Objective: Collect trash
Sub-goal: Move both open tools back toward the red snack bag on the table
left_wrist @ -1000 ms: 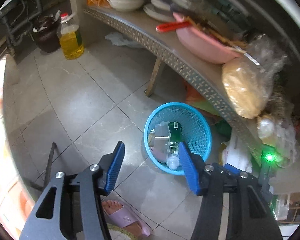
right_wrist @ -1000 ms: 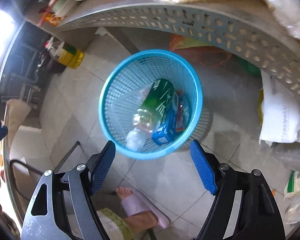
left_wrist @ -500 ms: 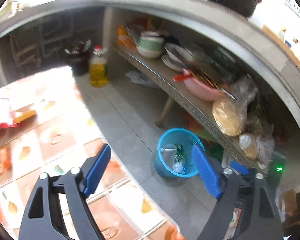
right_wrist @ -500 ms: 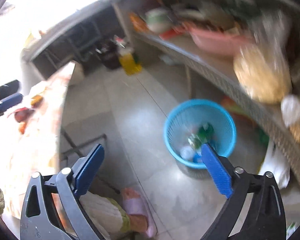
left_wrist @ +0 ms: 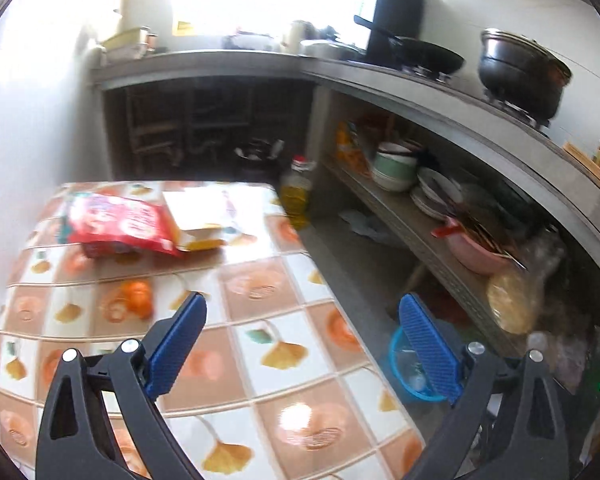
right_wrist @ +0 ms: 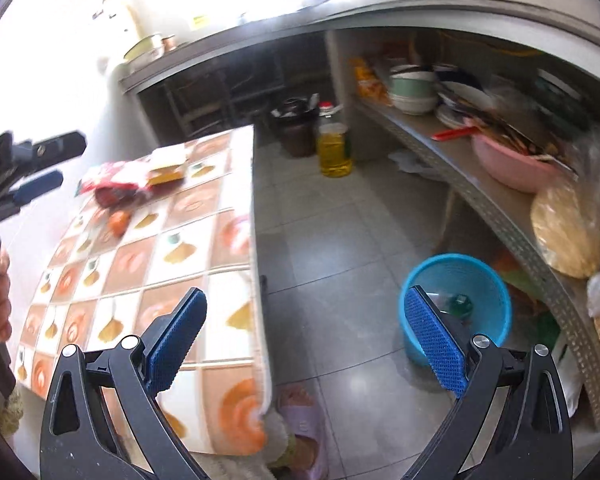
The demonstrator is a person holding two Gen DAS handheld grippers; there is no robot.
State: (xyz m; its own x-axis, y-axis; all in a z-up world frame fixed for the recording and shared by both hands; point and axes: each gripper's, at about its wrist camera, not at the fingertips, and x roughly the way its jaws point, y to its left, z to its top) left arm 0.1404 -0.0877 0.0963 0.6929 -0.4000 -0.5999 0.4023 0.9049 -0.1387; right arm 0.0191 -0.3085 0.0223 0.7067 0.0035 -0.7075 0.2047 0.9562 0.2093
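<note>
Blue-padded hand-held gripper (left_wrist: 302,322) (opening, empty)

Blue mesh basket (right_wrist: 472,280), red snack bag (left_wrist: 116,226), tablecloth (left_wrist: 260,320) of orange-and-white leaf-print squares.

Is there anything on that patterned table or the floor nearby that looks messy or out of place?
A crumpled red snack bag lies on the table with an opened yellow carton propped against it, and an orange lump sits loose nearby. On the floor, something white and crumpled lies under the shelf. The blue basket stands upright.
</note>
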